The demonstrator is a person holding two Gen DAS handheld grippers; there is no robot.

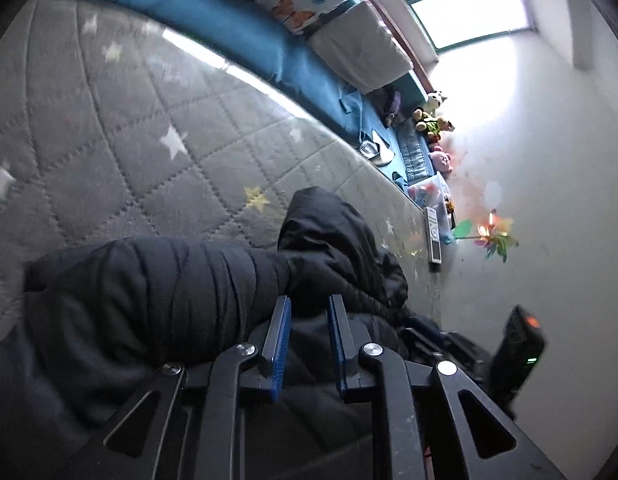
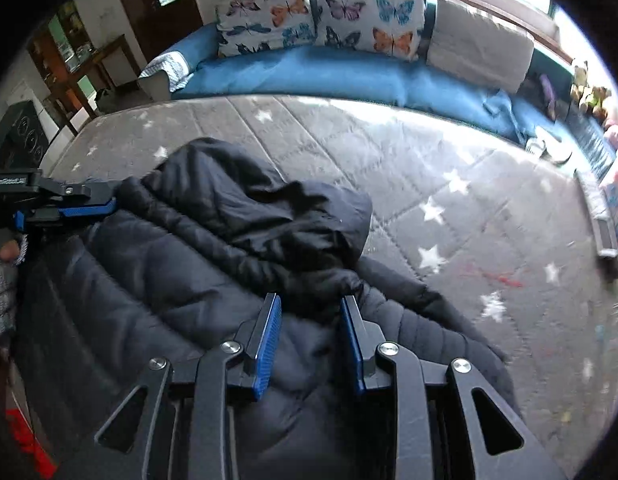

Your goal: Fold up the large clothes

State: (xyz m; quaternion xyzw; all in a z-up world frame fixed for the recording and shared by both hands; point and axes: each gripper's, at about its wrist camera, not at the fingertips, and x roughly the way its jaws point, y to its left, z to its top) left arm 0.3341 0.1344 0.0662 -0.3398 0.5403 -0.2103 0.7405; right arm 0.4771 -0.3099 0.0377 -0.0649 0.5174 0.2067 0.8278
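Here both grippers — left gripper (image 1: 308, 306), right gripper (image 2: 311, 305) — hover open-jawed over the jacket (image 2: 213, 248).

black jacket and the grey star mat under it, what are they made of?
Black jacket: looks like a synthetic padded shell, nylon or polyester, matte with faint sheen; stitched horizontal channels puff between seams. Hood looks like the same thin fabric, crumpled.
Grey star mat: seems quilted soft textile, matte, with diamond stitching and printed or woven stars. Fibre can't be told.
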